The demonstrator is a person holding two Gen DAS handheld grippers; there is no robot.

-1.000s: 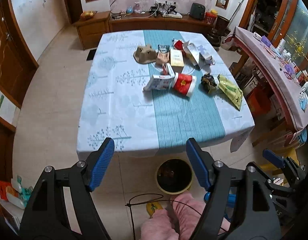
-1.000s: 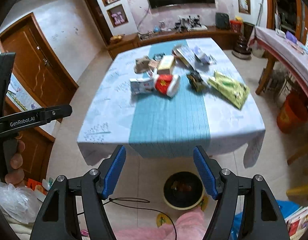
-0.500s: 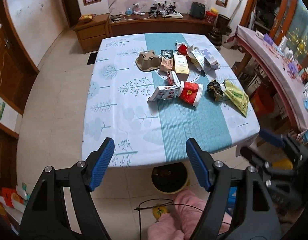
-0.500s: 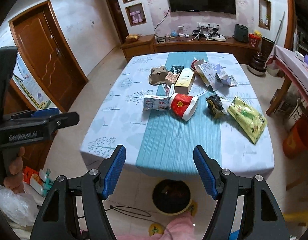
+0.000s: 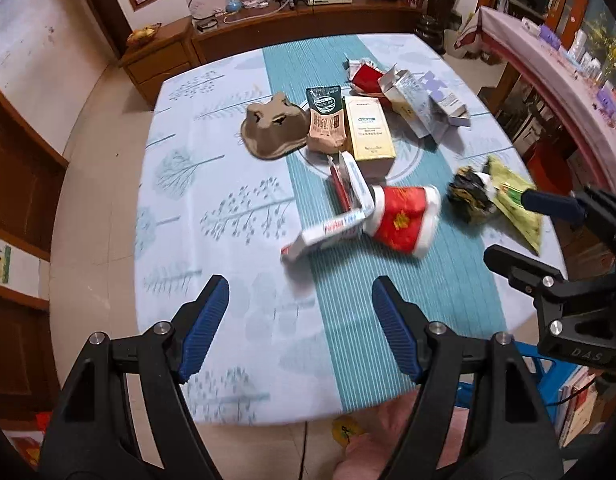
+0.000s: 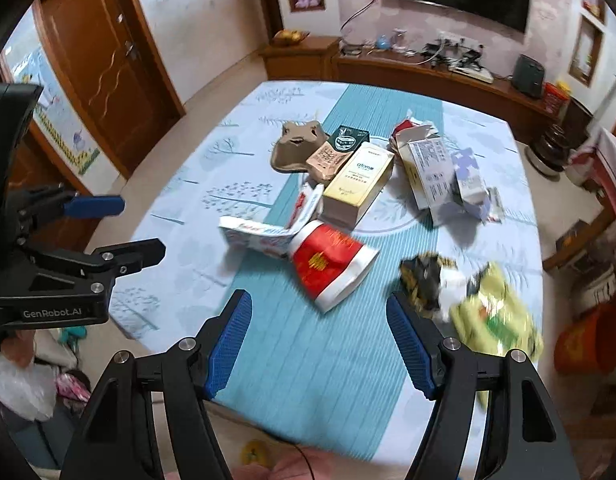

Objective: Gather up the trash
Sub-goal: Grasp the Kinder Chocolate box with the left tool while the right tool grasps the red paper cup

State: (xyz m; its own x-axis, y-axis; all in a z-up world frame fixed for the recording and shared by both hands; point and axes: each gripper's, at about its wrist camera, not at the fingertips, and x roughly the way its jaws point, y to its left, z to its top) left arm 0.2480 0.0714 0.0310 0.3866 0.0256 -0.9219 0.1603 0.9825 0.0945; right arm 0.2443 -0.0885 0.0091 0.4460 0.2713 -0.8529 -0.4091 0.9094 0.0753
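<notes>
We hold both hand-held grippers, left (image 5: 300, 304) and right (image 6: 319, 320), spread and empty above the counter (image 5: 212, 184), ready for the red cup (image 6: 327, 262)

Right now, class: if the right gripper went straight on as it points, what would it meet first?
Probably the tipped red paper cup with a white rim, lying on the teal striped table runner between the open right gripper jaws; depth is uncertain.
</notes>
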